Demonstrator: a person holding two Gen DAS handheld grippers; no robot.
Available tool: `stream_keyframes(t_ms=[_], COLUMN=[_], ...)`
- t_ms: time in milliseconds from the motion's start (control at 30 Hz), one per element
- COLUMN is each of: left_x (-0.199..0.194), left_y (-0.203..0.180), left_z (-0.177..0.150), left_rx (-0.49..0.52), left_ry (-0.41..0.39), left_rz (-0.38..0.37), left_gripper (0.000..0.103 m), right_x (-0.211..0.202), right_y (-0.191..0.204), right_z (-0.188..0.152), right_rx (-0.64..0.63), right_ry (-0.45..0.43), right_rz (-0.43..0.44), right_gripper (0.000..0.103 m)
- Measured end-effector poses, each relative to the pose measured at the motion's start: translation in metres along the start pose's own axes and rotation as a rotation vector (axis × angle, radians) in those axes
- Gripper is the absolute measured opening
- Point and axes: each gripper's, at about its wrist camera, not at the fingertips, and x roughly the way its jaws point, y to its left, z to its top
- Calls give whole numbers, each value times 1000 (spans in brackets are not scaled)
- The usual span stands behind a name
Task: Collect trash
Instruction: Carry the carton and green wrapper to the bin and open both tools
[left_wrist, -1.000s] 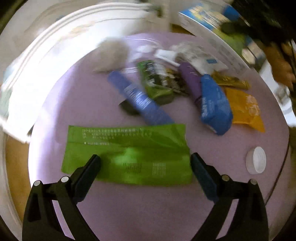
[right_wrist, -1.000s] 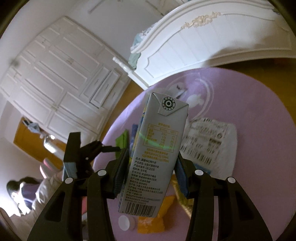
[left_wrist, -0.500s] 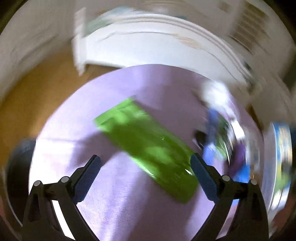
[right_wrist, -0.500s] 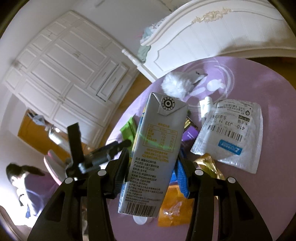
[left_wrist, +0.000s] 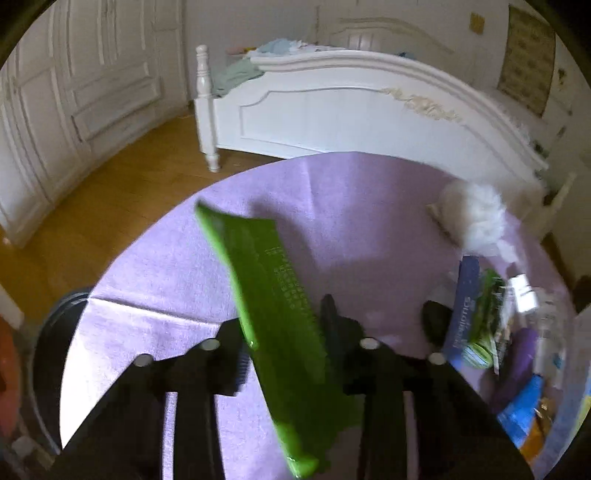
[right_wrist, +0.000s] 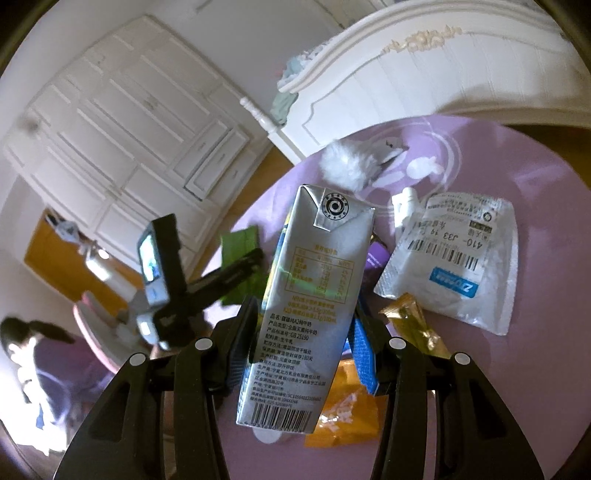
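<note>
1. Two grippers, both loaded. Left gripper (left_wrist: 286, 343) is clamped on a green wrapper (left_wrist: 273, 321), held clear above the purple mat (left_wrist: 155, 280); the wrapper runs diagonally, far end pointing up-left, near end hanging below the fingers.
2. Right gripper (right_wrist: 308, 325) grips a silver milk carton (right_wrist: 310, 306) — upright, slightly tilted, folded top away from the camera, barcode at the near end. Blue pads press on both sides.
3. Remaining trash on the mat, right wrist view: white shipping pouch (right_wrist: 454, 266) with barcode labels, lying flat right of the carton; gold wrapper (right_wrist: 410, 325) just beside its near corner; orange packet (right_wrist: 347, 413) under the carton's lower end; small white bottle (right_wrist: 404, 206) at the pouch's far-left corner.
4. White fluffy item (right_wrist: 349, 166) sits at the far side of the mat, toward the white bed frame (right_wrist: 424, 77).
5. Left wrist view, right side: cluster of wrappers — dark blue stick pack (left_wrist: 463, 317), small green packet (left_wrist: 484, 325), purple item (left_wrist: 517, 365), blue pouch (left_wrist: 524, 410). Blurred, details unclear.
6. Dark round bin rim (left_wrist: 48, 332) sits at the mat's left edge, partly under it in view.
7. Person in purple (right_wrist: 44, 354) in the background, lower left of the right wrist view.
</note>
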Motion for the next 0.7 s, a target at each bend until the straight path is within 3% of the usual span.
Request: stream_keyframes(t_ms=[167, 300, 400, 500, 700], left_x=[-23, -73, -114, -134, -144], left_y=[33, 71, 111, 142, 210], left_z=[-13, -22, -44, -55, -83], left_rx=[-90, -145, -213, -248, -318], left_ry=[-16, -115, -175, -213, -193], left_rz=[-176, -220, -220, -155, -64], left_gripper=[23, 23, 23, 24, 24], right_x=[3, 12, 31, 53, 119], right_y=[19, 53, 98, 136, 221], right_z=[2, 7, 11, 11, -2], right_rx=[-41, -109, -200, -265, -416], right_ry=[2, 24, 60, 100, 204], right_rz=[-4, 11, 41, 78, 120], right_gripper=[47, 47, 47, 47, 47])
